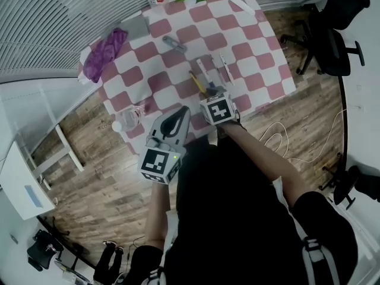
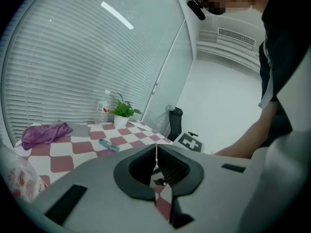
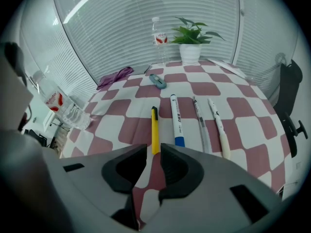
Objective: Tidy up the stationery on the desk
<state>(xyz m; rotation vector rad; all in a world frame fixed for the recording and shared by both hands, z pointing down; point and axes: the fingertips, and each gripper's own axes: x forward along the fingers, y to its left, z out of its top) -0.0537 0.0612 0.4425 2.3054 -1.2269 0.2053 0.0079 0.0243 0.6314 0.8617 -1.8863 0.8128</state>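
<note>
Four pens, two bottles, two grippers, one each of the rest.
On the one checked tablecloth point(image 3: 233, 106) lie four writing tools in a row: one yellow pen point(image 3: 154, 130), one white marker with a blue cap point(image 3: 176, 120), one clear pen point(image 3: 200, 123) and one white pen point(image 3: 218, 127). There are two plastic water bottles, the near bottle point(image 3: 63, 106) and the far bottle point(image 3: 156, 35). Single items are the potted plant point(image 3: 190, 45), purple cloth point(image 3: 114, 77), small grey-blue tool point(image 3: 157, 81), grey pad point(image 1: 135, 27) and black office chair point(image 1: 329, 34). Two grippers show: the left gripper point(image 2: 156, 149) and the right gripper point(image 3: 153, 152).
</note>
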